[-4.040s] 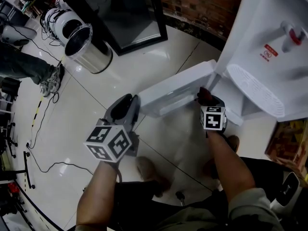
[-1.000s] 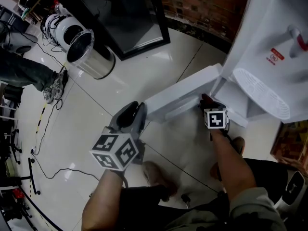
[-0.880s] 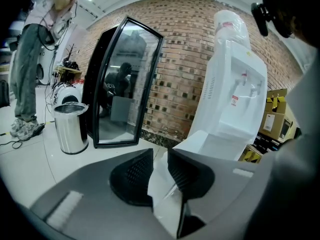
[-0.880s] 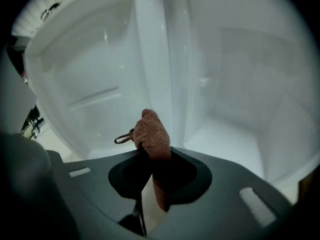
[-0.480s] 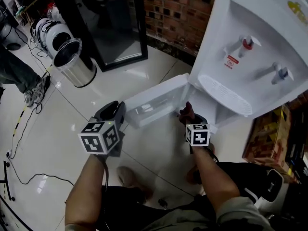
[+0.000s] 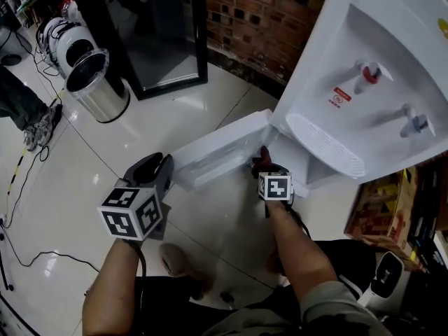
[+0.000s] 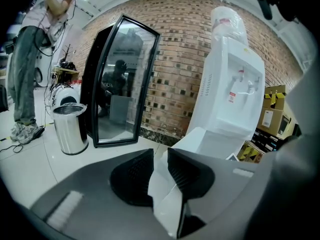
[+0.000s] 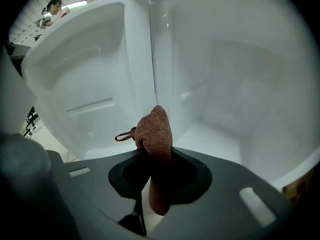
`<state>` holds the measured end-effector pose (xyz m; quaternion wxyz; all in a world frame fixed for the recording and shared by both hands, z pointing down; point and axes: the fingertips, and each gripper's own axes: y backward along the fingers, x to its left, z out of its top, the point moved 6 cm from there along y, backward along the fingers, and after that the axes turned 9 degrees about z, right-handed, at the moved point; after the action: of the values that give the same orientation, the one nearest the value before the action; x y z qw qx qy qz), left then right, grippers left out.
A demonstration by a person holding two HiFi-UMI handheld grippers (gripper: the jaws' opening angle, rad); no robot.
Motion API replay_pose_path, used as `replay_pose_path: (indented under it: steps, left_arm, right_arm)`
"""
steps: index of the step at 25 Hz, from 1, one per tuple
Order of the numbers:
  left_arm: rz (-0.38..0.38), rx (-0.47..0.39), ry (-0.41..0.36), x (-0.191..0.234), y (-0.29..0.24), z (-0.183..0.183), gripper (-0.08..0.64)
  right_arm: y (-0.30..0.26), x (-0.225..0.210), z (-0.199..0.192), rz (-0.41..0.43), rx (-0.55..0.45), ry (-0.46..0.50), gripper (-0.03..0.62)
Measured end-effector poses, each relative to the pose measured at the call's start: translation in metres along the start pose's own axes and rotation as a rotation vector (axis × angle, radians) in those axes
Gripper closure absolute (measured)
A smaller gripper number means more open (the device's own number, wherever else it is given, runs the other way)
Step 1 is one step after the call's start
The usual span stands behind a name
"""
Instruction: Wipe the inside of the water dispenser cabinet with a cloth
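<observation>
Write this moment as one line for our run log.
left gripper: shut on cabinet door edge, door open | right gripper: shut on cloth | cloth: in front of open cabinet, contact unclear

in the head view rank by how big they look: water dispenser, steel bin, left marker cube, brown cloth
1. water dispenser
2. steel bin and left marker cube: about alike, and the cube is nearer the camera, so unranked
3. brown cloth, only a bit showing

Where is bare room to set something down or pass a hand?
Bare floor between the steel bin and the open door; the cabinet interior is bare too. Crowded where the right gripper holds the cloth.
</observation>
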<state>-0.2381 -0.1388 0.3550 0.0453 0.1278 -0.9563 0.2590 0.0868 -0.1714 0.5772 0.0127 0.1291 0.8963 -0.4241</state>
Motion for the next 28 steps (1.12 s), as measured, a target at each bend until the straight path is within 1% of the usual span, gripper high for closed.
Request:
replay_pose_path:
  steps: [4,8,12,16,20,24,28]
  left_arm:
    - [0.013,0.002,0.012,-0.001,-0.001,0.002,0.472]
    - [0.026,0.006,0.024,0.0,0.0,0.001,0.472]
    - [0.034,0.02,0.022,-0.001,0.001,0.0,0.472]
    - [0.039,0.036,0.009,-0.001,-0.001,0.001,0.472]
    - [0.034,0.049,-0.003,-0.002,0.0,0.0,0.472]
    - [0.029,0.052,-0.02,-0.003,0.0,-0.001,0.472]
    - [0.024,0.053,-0.038,-0.004,0.001,-0.001,0.472]
  right_arm:
    - [-0.032,-0.008,-0.004,-0.012,0.041,-0.034,0.502]
    - [-0.059,-0.013,-0.011,0.005,0.057,-0.074,0.502]
    - [-0.068,-0.018,-0.011,0.017,0.047,-0.069,0.5]
    - [-0.057,-0.019,-0.002,0.003,0.011,-0.061,0.502]
    - [-0.027,-0.012,0.018,-0.011,-0.084,-0.045,0.503]
    - [0.015,-0.001,0.047,-0.012,-0.24,-0.034,0.503]
    - [0.058,0.008,0.079,-0.014,-0.373,0.021,0.503]
